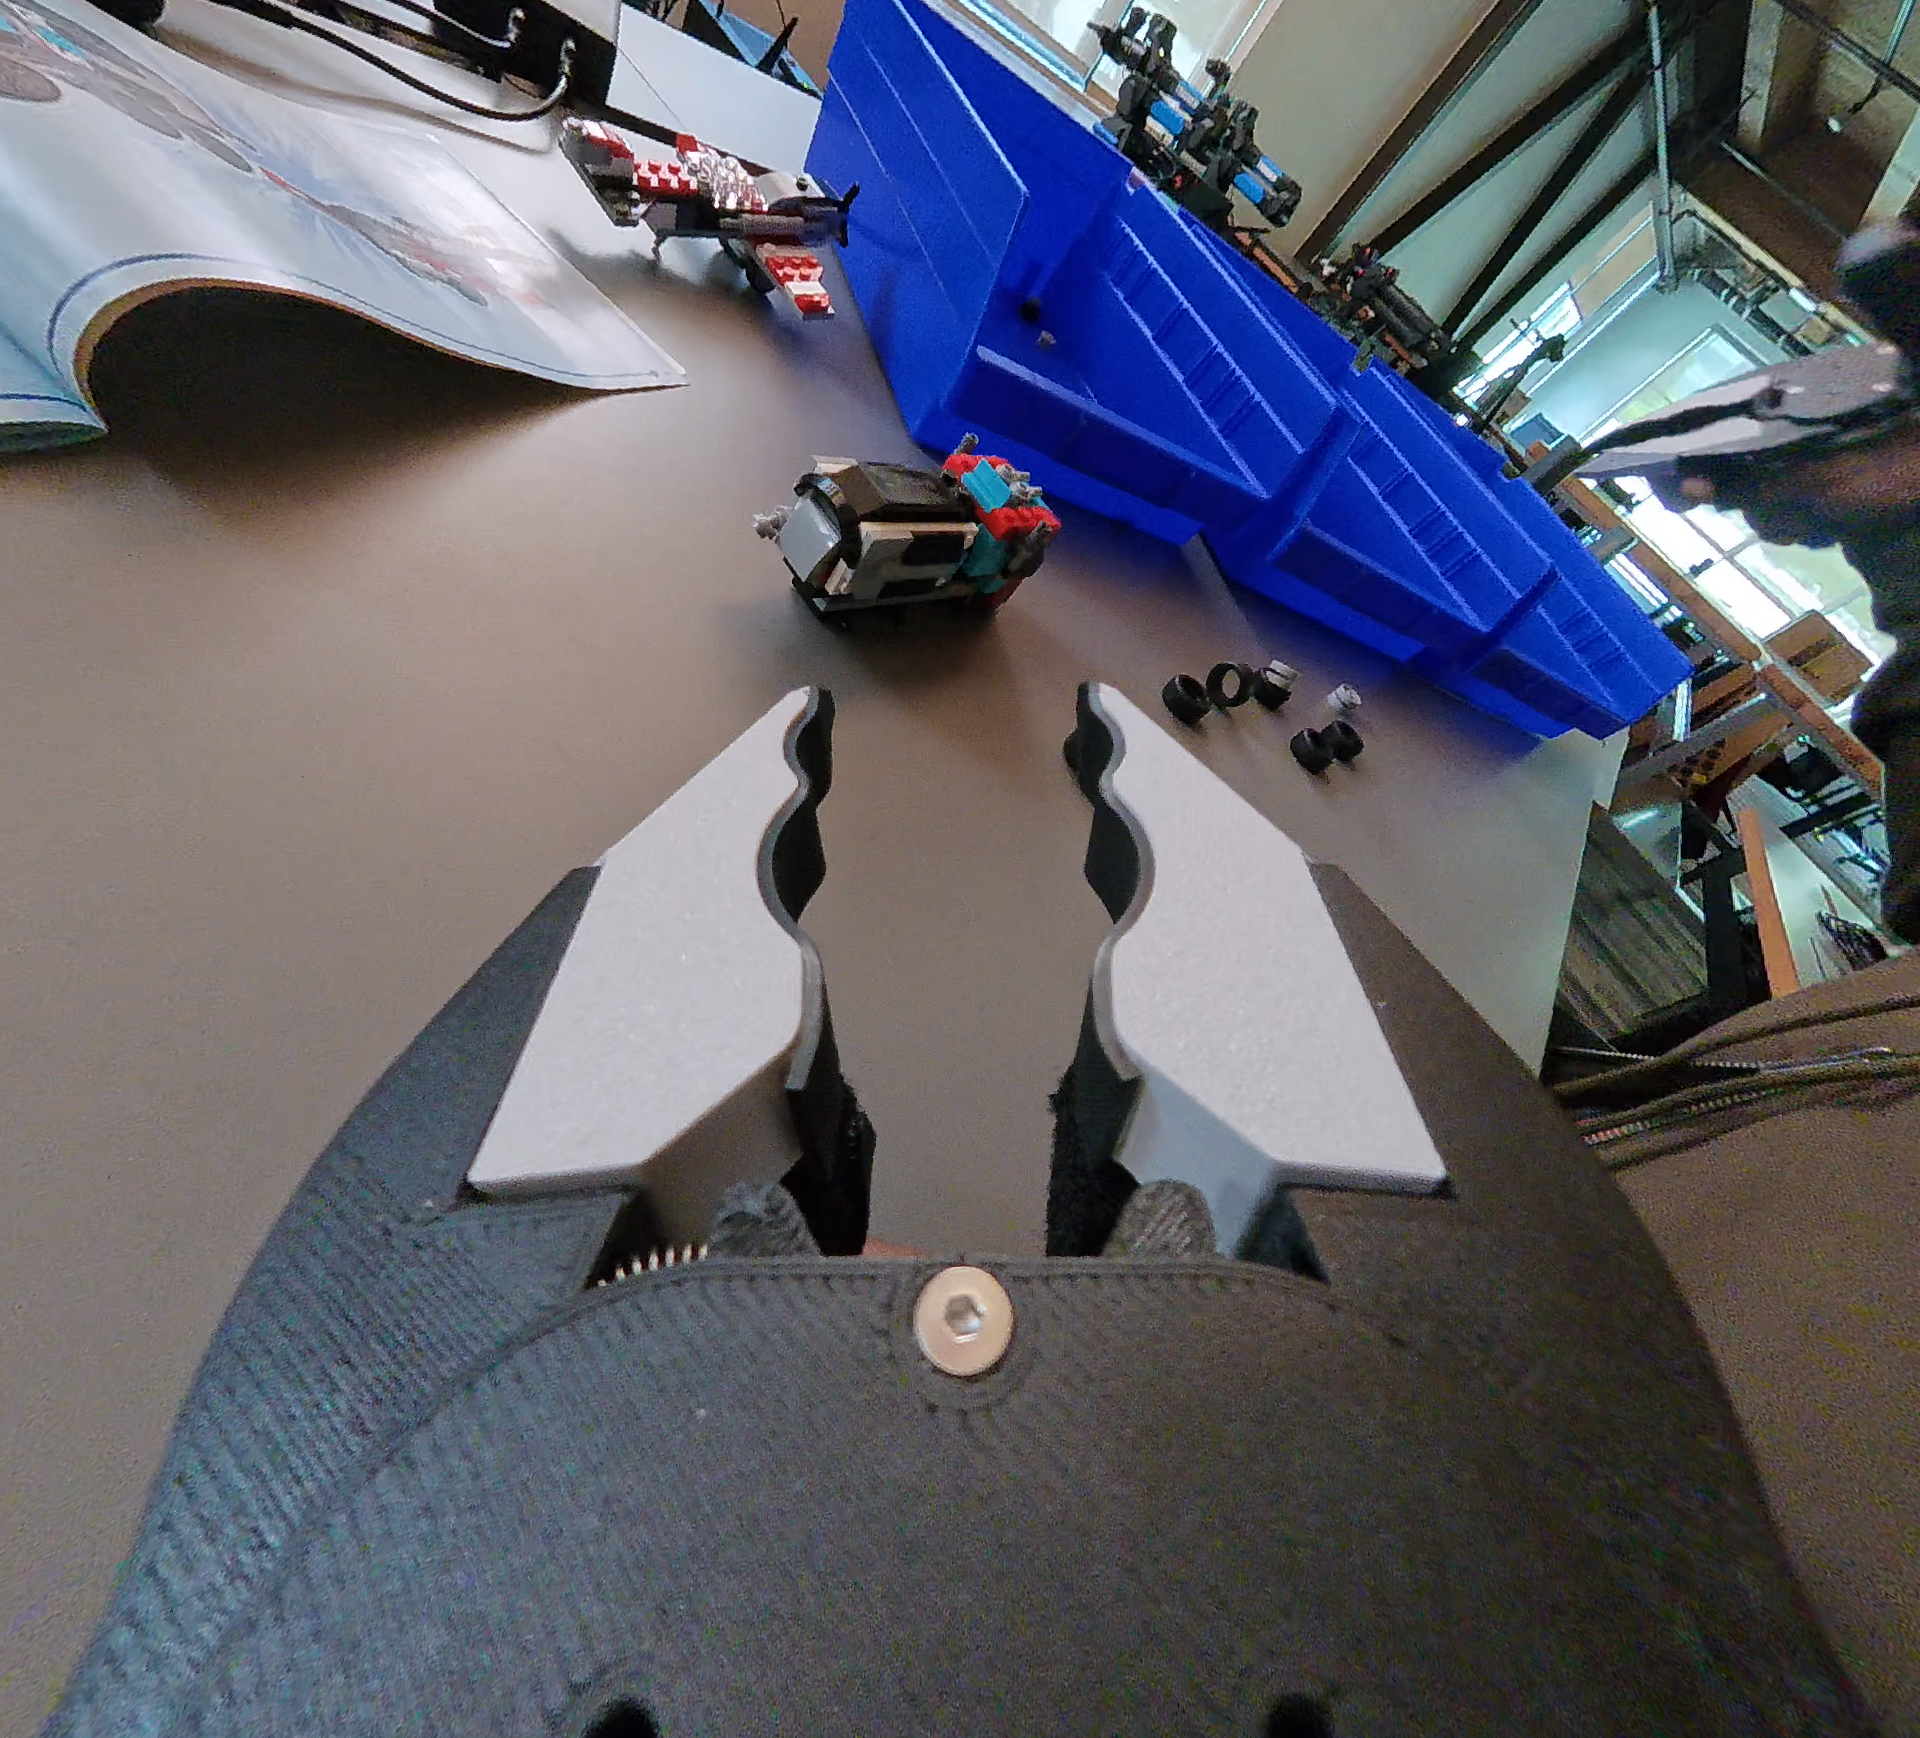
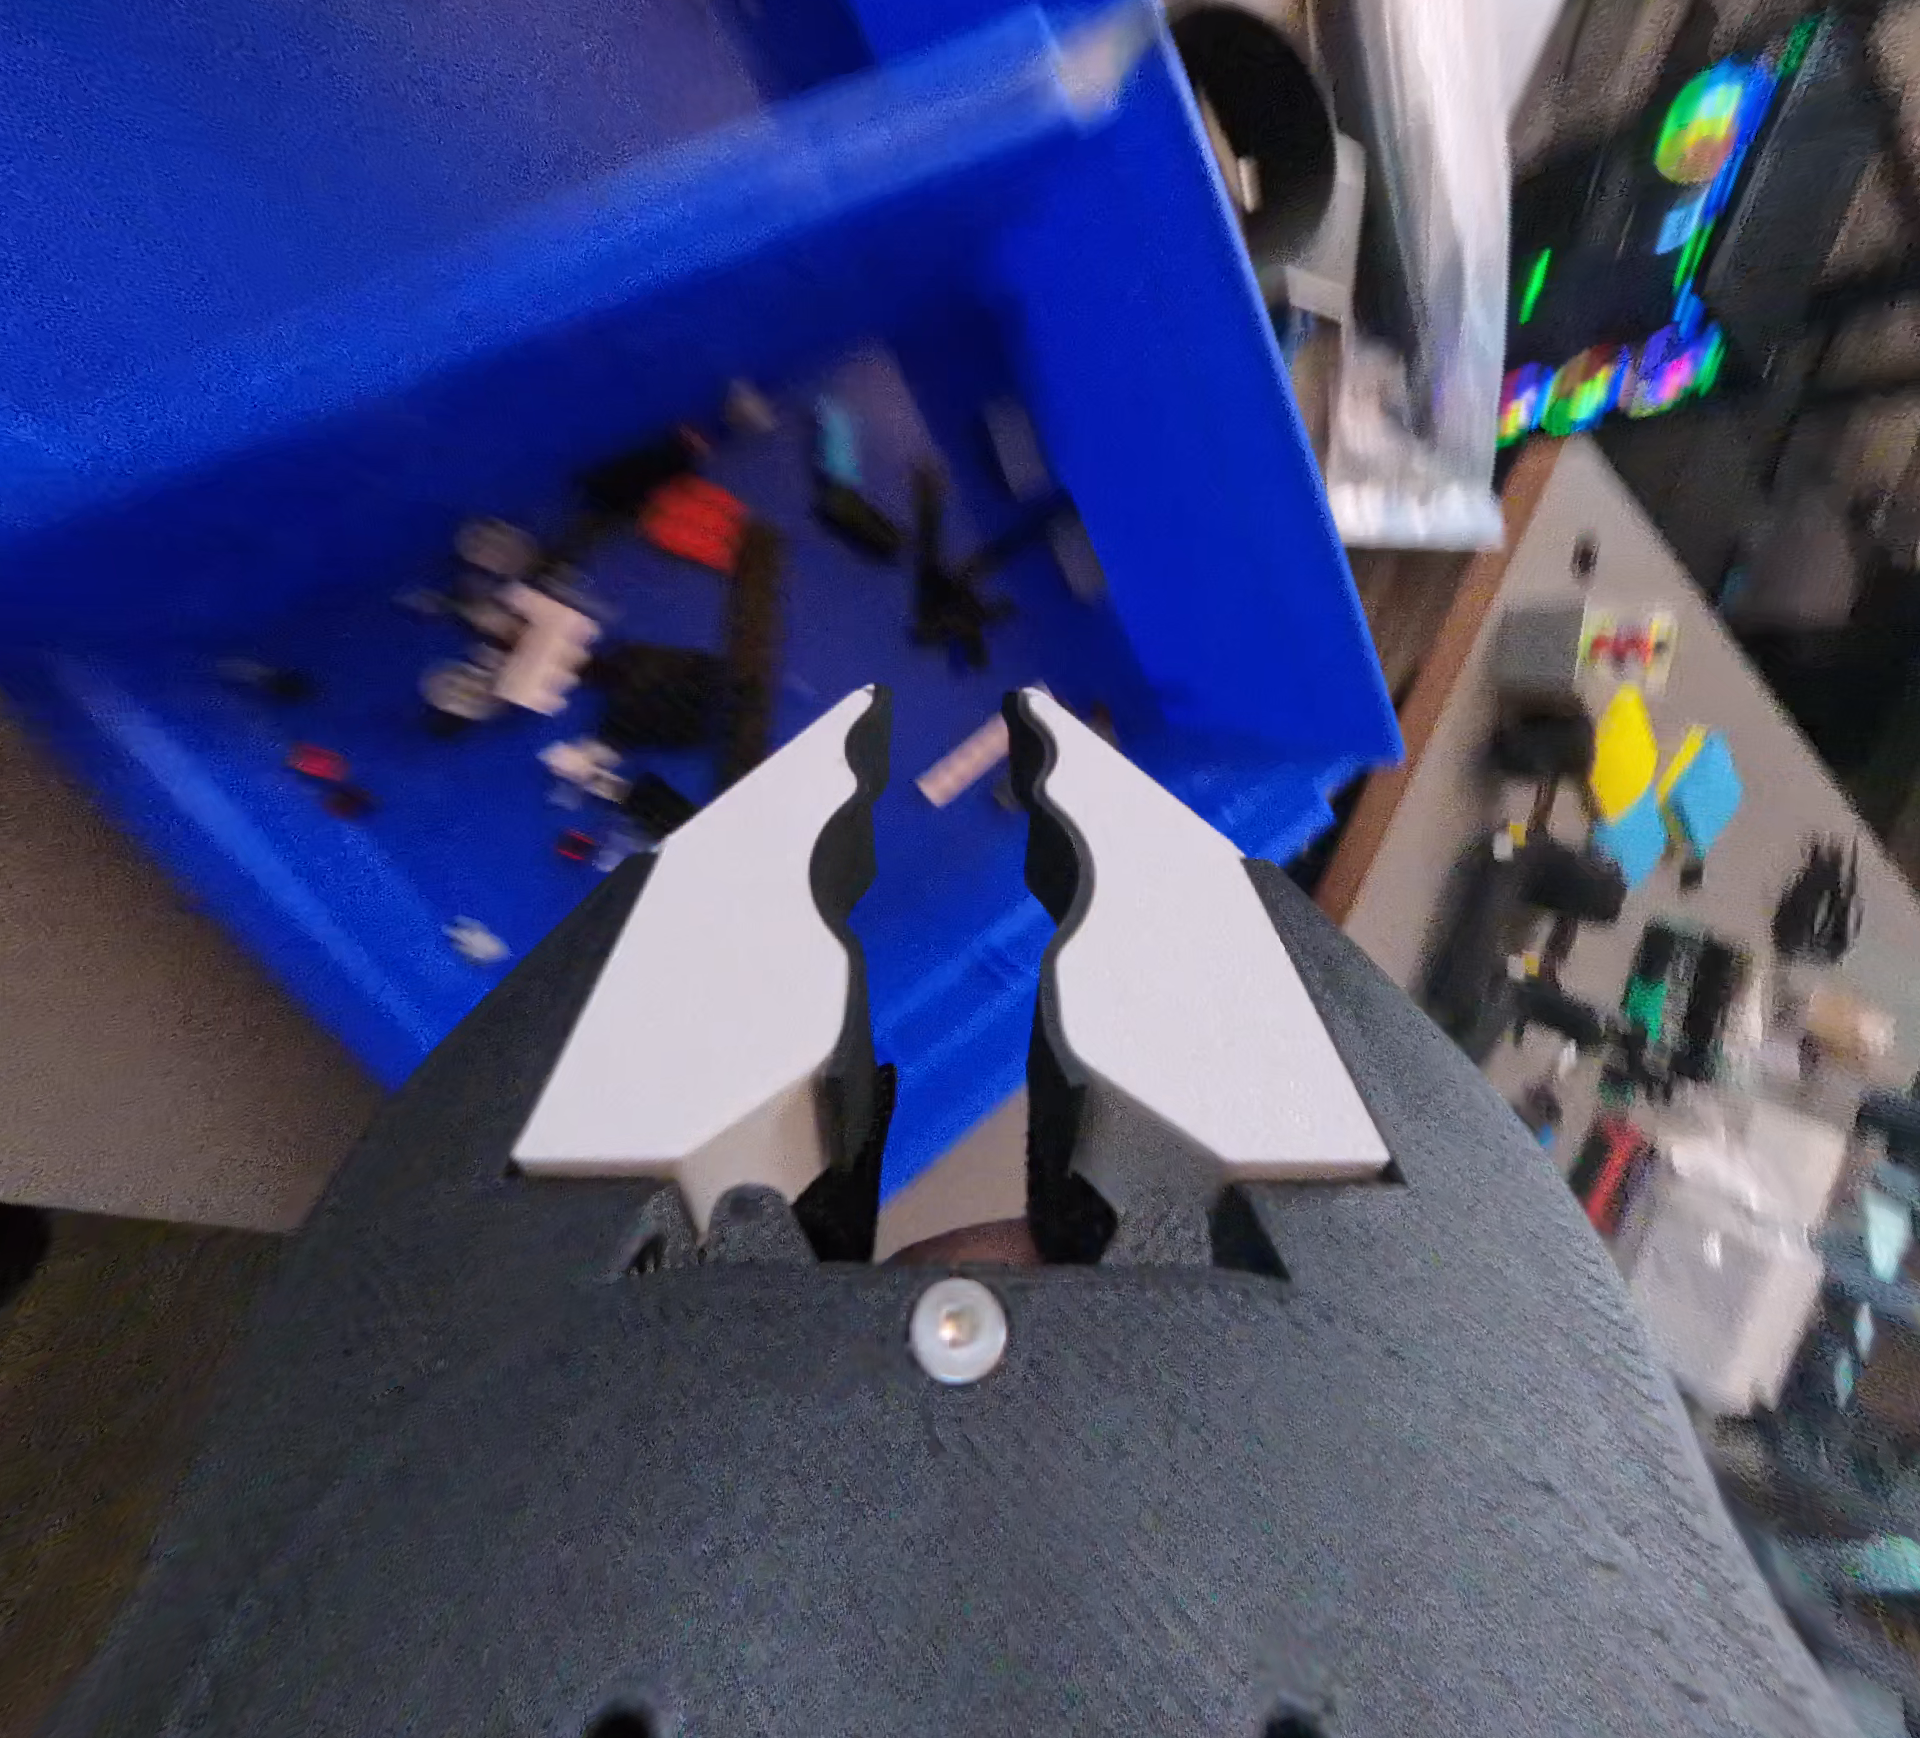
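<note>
Hovering apart-jawed, bare left gripper [image 1: 951,712] (right gripper [image 2: 945,712] narrower)

No writing is legible: the open printed booklet [image 1: 312,234] on the brown table and the blurred yellow-and-red sticker [image 2: 1626,646] remain unreadable.

Bare, parted hand-held gripper [image 1: 951,712] near brick vehicle [image 1: 904,540]

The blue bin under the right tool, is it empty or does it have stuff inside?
Not empty. The blue bin has many small pieces scattered on its floor, black, white and red. They are too blurred to name.
</note>
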The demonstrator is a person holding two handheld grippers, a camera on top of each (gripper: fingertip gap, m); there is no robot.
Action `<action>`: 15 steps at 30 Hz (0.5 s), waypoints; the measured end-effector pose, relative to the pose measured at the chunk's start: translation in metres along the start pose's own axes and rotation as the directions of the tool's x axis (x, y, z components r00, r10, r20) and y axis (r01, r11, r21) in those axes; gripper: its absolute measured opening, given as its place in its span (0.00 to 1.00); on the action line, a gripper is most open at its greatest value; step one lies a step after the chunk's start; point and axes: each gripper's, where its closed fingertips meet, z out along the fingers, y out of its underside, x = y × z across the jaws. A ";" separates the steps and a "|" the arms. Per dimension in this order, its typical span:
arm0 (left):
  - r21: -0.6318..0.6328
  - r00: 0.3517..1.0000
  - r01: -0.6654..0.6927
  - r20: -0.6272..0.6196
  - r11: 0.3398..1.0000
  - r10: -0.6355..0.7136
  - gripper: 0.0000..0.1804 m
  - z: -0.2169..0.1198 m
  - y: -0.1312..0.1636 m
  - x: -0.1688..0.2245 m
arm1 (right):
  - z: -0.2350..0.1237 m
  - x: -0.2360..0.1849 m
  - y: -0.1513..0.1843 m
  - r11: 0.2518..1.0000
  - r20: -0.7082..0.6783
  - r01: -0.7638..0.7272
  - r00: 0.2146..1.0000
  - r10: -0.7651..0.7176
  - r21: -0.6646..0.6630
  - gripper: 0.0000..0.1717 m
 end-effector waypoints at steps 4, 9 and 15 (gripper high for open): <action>-0.012 1.000 -0.014 0.016 1.000 0.015 0.27 0.002 0.002 -0.001 | 0.071 0.052 0.058 0.953 0.033 -0.038 0.998 0.051 -0.301 0.14; 0.042 0.999 -0.005 0.034 0.999 0.004 0.27 -0.004 -0.005 -0.004 | 0.123 0.064 0.085 0.847 0.077 0.102 0.994 -0.073 -0.522 0.14; 0.025 0.999 0.000 0.036 1.000 -0.001 0.27 -0.002 -0.003 -0.004 | 0.136 0.069 0.098 0.771 0.094 0.131 0.991 -0.092 -0.624 0.14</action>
